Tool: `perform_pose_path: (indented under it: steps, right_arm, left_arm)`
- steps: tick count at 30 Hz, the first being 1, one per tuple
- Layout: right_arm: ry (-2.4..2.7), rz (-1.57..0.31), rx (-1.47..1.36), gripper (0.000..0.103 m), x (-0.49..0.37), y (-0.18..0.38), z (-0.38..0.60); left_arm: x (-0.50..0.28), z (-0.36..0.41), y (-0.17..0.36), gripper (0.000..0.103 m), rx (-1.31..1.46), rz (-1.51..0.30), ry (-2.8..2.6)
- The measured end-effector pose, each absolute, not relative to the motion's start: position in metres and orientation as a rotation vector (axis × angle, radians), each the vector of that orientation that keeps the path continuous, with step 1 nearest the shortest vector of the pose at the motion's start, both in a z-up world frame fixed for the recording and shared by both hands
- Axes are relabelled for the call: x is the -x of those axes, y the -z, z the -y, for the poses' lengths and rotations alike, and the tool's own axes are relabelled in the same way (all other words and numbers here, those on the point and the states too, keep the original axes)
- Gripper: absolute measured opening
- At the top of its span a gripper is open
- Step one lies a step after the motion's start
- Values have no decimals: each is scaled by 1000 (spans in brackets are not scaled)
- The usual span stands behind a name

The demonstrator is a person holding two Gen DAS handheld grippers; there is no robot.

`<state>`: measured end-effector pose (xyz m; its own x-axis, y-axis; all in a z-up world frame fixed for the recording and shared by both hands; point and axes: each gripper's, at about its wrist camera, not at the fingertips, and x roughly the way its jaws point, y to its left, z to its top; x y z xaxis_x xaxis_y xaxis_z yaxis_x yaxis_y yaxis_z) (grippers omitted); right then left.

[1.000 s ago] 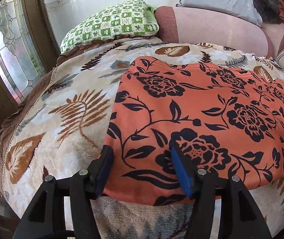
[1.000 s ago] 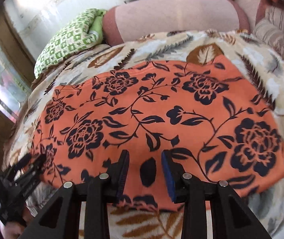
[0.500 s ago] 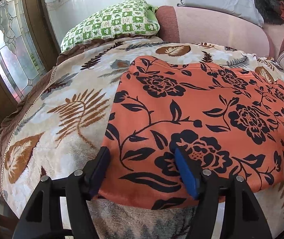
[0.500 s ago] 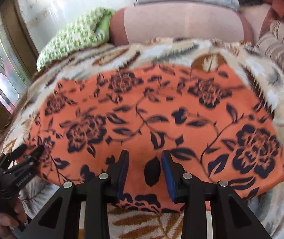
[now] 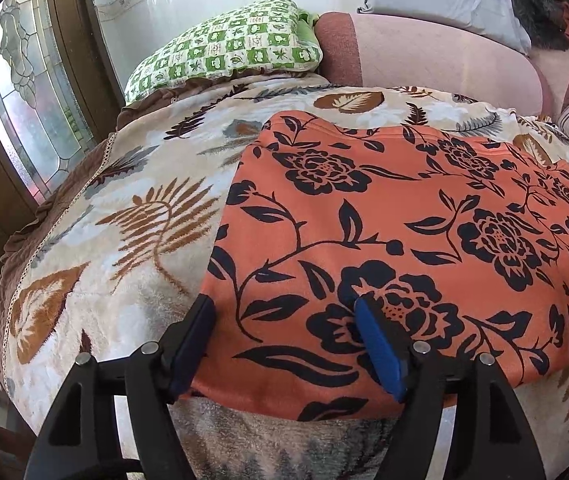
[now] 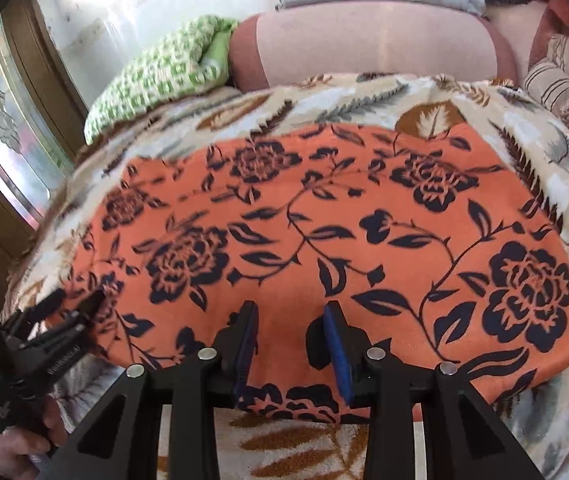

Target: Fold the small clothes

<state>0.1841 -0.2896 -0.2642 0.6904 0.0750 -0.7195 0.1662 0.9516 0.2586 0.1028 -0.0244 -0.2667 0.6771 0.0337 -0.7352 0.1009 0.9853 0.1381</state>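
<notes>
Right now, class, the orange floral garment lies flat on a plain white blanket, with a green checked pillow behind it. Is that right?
Not quite. The blanket is not plain white: the left wrist view shows a leaf pattern. The orange floral garment does lie flat on it, the green checked pillow behind.

Bright daylight from the window (image 5: pixel 24 128) at left; fisheye edges bend and darken; right view looks slightly motion-blurred.

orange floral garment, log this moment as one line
orange floral garment: flat on leaf-print blanket | left hand-held gripper: opening over near-left corner | right hand-held gripper: open over near edge
</notes>
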Motion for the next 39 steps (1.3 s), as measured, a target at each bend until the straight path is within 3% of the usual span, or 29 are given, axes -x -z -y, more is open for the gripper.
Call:
perform_pose_path:
  steps: [9, 20, 31, 35, 39]
  right_arm:
    - [3, -857, -247, 40, -195, 278, 263]
    - [-58, -737, -438, 40, -198, 257, 278]
    - [-100, -839, -483, 39, -225, 285, 266]
    - [-111, -844, -462, 39, -226, 285, 264]
    - [-142, -848, -487, 39, -227, 287, 269]
  left_arm:
    - [-94, 22, 259, 75, -144, -850, 56]
    - [-41, -11, 256, 79, 214, -982, 121]
    - [-91, -23, 271, 79, 433, -997, 94]
    - [-104, -23, 271, 66, 556, -980, 139]
    - [-96, -23, 265, 66, 638, -975, 213]
